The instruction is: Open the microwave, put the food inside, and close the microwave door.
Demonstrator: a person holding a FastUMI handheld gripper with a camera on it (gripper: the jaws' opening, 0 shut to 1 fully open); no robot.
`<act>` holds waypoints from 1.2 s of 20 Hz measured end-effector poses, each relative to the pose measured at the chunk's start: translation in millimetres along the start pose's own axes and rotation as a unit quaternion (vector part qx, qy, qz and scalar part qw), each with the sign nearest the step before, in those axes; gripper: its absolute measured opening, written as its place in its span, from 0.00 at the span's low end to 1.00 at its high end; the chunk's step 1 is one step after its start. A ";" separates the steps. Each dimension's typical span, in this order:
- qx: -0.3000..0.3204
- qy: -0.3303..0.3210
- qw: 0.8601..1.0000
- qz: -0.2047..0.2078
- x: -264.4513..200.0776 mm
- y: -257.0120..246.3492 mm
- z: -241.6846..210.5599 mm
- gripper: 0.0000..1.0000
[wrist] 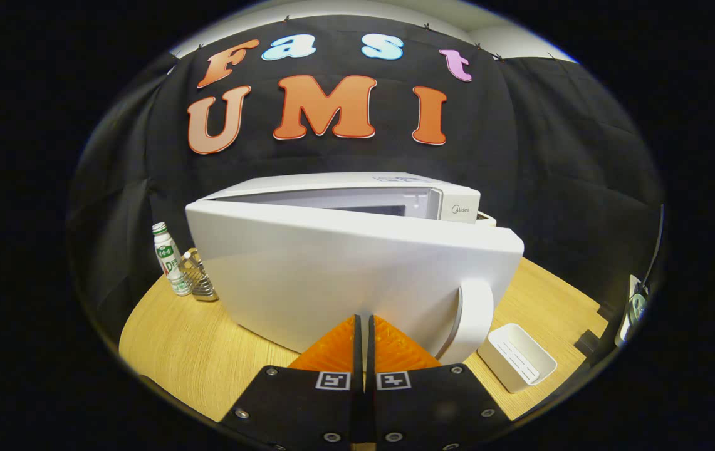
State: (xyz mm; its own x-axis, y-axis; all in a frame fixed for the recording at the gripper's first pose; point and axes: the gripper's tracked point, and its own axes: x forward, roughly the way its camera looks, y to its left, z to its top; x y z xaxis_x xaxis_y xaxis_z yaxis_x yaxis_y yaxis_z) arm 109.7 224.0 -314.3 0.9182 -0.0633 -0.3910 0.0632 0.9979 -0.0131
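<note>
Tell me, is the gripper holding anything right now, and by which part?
Nothing is held. The gripper is shut with its fingers together, tips up against the microwave door, left of the door handle.

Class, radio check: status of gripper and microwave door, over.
Gripper shut, empty, fingertips against the door. Door ajar, swung part way from microwave. Handle just right of fingers. Nothing in the way.

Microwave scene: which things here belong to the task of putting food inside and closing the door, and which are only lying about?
Belong to the task:
- microwave, standing on the table
- microwave door, partly open, handle to the right of the fingers
- gripper, fingers together, tips at the door's face

Only lying about:
- small bottle
- metal rack beside it
- white tray
- wooden table
</note>
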 end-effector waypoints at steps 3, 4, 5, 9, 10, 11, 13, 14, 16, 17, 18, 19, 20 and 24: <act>0.004 -0.014 1.000 0.000 28.1 -4.4 12.3 0.01; 0.005 -0.017 1.000 -0.006 38.0 -9.9 16.7 0.01; 0.007 -0.017 1.000 -0.005 49.2 -11.5 20.0 0.01; 0.004 -0.028 1.000 -0.010 81.9 -20.4 37.4 0.01; 0.003 -0.031 0.999 -0.007 87.8 -21.2 41.7 0.01; 0.000 -0.034 0.999 -0.007 91.2 -21.9 46.7 0.01; -0.002 -0.039 0.999 -0.005 92.3 -21.9 46.3 0.01; -0.010 -0.043 0.999 0.001 92.8 -21.6 47.2 0.01; -0.002 -0.043 0.999 0.016 94.6 -20.2 47.0 0.01; -0.003 -0.053 0.998 0.021 100.7 -20.6 52.1 0.00; 0.003 -0.026 0.999 0.024 104.1 -21.7 44.2 0.01; 0.012 -0.029 0.999 0.025 102.9 -23.0 44.6 0.01; 0.006 -0.027 0.999 0.028 103.4 -23.1 44.5 0.01; 0.012 -0.035 0.999 0.033 82.6 -27.3 62.0 0.01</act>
State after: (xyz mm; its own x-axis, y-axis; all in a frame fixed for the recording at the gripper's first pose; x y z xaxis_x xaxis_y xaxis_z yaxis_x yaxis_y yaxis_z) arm 208.0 190.7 -289.2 0.9458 0.0020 -0.3248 0.0097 0.9994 0.0342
